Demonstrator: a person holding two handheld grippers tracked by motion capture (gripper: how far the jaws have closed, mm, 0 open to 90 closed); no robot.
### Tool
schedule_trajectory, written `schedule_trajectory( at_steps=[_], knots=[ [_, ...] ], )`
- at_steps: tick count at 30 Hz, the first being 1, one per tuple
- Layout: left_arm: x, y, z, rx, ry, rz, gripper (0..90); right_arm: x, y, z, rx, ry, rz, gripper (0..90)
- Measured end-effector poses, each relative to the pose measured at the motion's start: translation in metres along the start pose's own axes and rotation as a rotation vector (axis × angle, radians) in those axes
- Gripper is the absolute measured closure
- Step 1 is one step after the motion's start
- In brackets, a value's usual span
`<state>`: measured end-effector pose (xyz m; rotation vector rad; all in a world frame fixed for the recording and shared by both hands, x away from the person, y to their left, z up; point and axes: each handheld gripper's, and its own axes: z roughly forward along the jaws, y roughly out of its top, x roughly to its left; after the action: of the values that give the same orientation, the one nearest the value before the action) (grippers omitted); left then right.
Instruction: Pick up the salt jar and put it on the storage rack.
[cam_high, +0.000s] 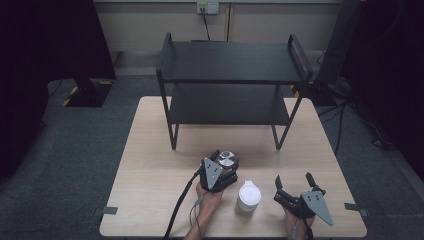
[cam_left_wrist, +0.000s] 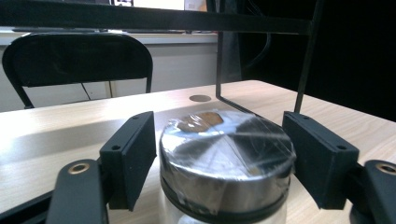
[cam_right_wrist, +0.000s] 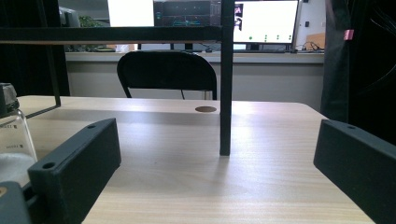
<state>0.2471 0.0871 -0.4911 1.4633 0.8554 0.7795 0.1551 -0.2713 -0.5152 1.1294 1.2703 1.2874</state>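
Observation:
A glass jar with a shiny silver lid (cam_high: 227, 161) stands on the wooden table (cam_high: 150, 165) in front of the black rack. My left gripper (cam_high: 225, 157) is around its top. In the left gripper view both black jaws sit against the sides of the foil-wrapped lid (cam_left_wrist: 226, 154), shut on it. To the right, near the table's front edge, my right gripper (cam_high: 293, 178) rests open, and nothing lies between its jaws in the right gripper view (cam_right_wrist: 217, 154). A white-lidded jar (cam_high: 249, 197) stands between the two hands.
A black two-tier rack (cam_high: 232, 62) occupies the back half of the table; one of its legs (cam_right_wrist: 225, 93) stands straight ahead of the right gripper. A glass jar (cam_right_wrist: 11, 135) shows at that view's left edge. A black chair (cam_right_wrist: 166, 74) sits beyond the table.

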Motion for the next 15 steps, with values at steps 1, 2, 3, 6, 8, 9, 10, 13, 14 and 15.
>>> schedule_trajectory(
  at_steps=[1, 2, 3, 6, 8, 9, 10, 13, 14, 15],
  knots=[
    [-0.0006, -0.0005, 0.0003, 0.002, 0.002, 0.004, 29.4, 0.0002, 0.0, 0.0, 0.0, -0.001, 0.0, 0.0],
    [-0.0008, -0.0011, 0.0005, 0.002, 0.002, 0.005, 30.1, 0.0002, 0.0001, 0.0, 0.0, -0.001, 0.0, 0.0],
    [-0.0024, -0.003, 0.0004, -0.009, 0.006, 0.002, 32.4, 0.0002, 0.0, 0.0, 0.0, -0.001, 0.0, 0.0],
    [-0.0024, -0.0039, 0.0003, -0.012, 0.008, 0.007, 34.5, 0.0, 0.0001, 0.0, 0.0, 0.0, 0.0, 0.0],
    [-0.0031, -0.0044, 0.0006, -0.015, 0.011, 0.008, 34.9, -0.0003, 0.0001, 0.0003, 0.0, 0.001, 0.0, 0.0],
    [-0.0036, -0.0043, 0.0006, -0.015, 0.013, 0.008, 35.0, -0.0002, 0.0, 0.0003, 0.0, 0.001, 0.0, 0.0],
    [-0.0039, -0.0043, 0.0006, -0.015, 0.014, 0.007, 35.1, -0.0003, 0.0, 0.0003, 0.0, 0.001, 0.0, 0.0],
    [-0.0035, -0.0046, 0.0007, -0.016, 0.012, 0.007, 35.2, -0.0003, 0.0001, 0.0003, 0.0, 0.002, 0.0, 0.0],
    [-0.0032, -0.0044, 0.0007, -0.015, 0.011, 0.007, 35.2, -0.0003, 0.0001, 0.0003, 0.0, 0.001, 0.0, 0.0],
    [-0.0032, -0.0044, 0.0007, -0.015, 0.011, 0.007, 35.3, -0.0003, 0.0001, 0.0003, 0.0, 0.001, 0.0, 0.0]
  ],
)
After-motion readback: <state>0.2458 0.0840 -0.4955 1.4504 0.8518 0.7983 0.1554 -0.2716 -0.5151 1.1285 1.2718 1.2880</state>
